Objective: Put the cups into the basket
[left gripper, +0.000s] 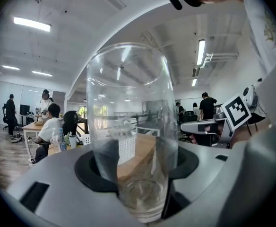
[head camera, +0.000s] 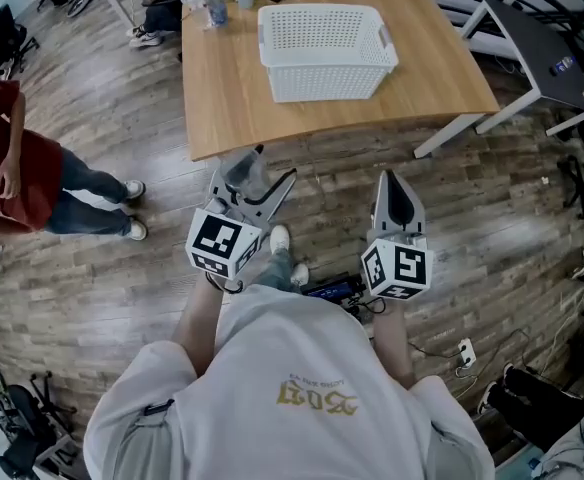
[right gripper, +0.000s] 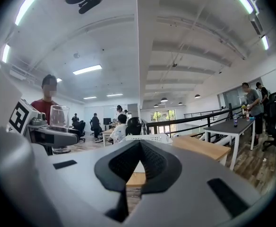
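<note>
Cup (left gripper: 133,126) gripped upright in left gripper (head camera: 257,180), prob. to go base-first into far basket (head camera: 327,80) on table (head camera: 227,103); right gripper (head camera: 396,193) clenched, empty, spare.

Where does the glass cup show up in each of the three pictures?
Head view: cup left of centre, in the left gripper.
Left gripper view: cup fills the centre, between the jaws.
Right gripper view: cup small, far left.
Shared landmark: the basket.
</note>
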